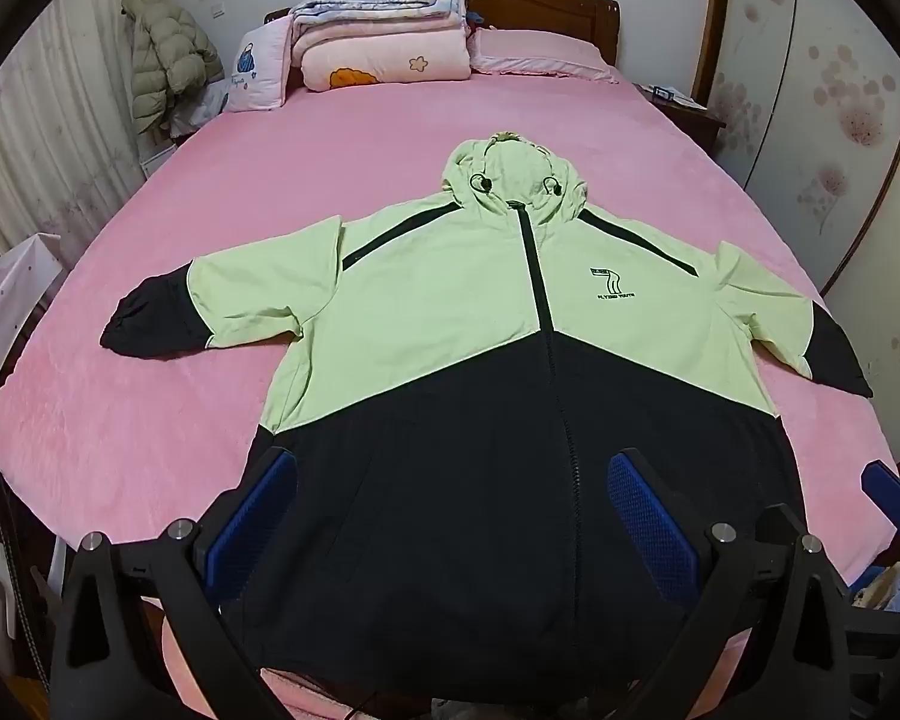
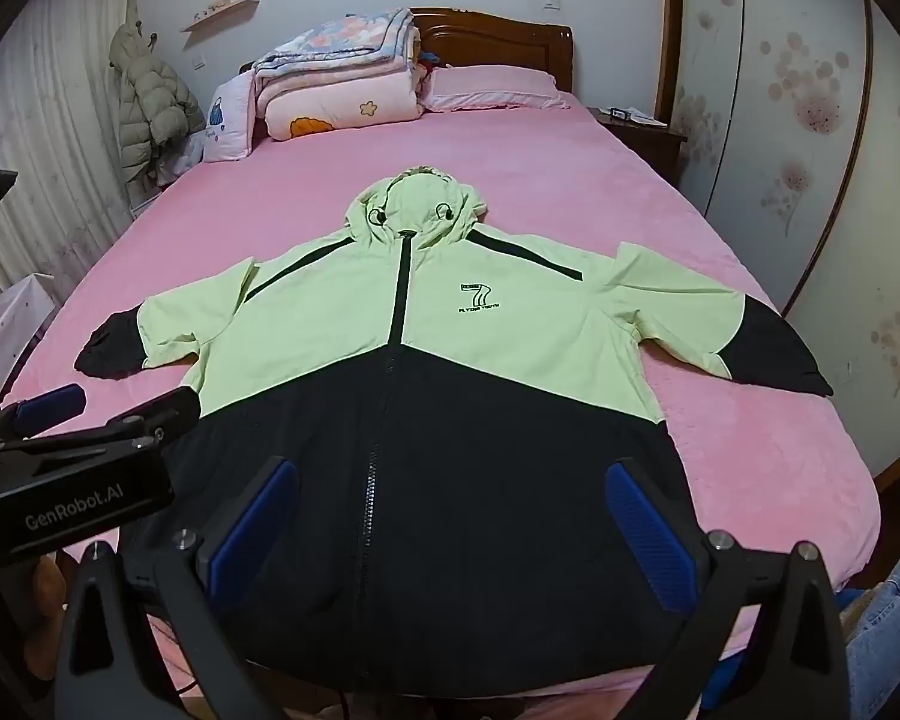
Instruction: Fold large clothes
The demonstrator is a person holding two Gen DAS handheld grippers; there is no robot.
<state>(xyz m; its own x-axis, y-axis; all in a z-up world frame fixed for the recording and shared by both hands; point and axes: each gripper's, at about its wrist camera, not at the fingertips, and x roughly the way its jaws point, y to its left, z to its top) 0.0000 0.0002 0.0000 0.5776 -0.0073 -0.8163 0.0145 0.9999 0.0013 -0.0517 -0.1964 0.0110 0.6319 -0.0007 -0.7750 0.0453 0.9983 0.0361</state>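
Hand-held gripper, left (image 1: 450,516): we hold it released, its blue-padded fingers (image 1: 252,516) spread wide above the black lower half of the jacket (image 1: 450,300), grasping nothing. Hand-held gripper, right (image 2: 450,522): we hold it likewise released, its two pads apart over the same black panel, with the zipper (image 2: 369,480) running between them.

The jacket lies flat and face up on the pink bed (image 1: 330,138), directly ahead of both grippers, hem nearest to us and hood (image 1: 513,180) farthest. Its upper half is light green, its lower half black. Both sleeves are spread outward: the one ahead-left ends in a black cuff (image 1: 144,324), the one ahead-right in a black cuff (image 1: 840,360) near the bed edge. A chest logo (image 1: 615,285) sits to the right of the zipper line.

In the right wrist view, the left gripper's body appears at lower left, beside the jacket's hem corner; whether it touches the cloth we cannot tell.

Beyond the hood, well apart from the jacket, folded quilts (image 1: 384,30) and a pillow (image 1: 540,54) rest against the wooden headboard (image 1: 546,0).
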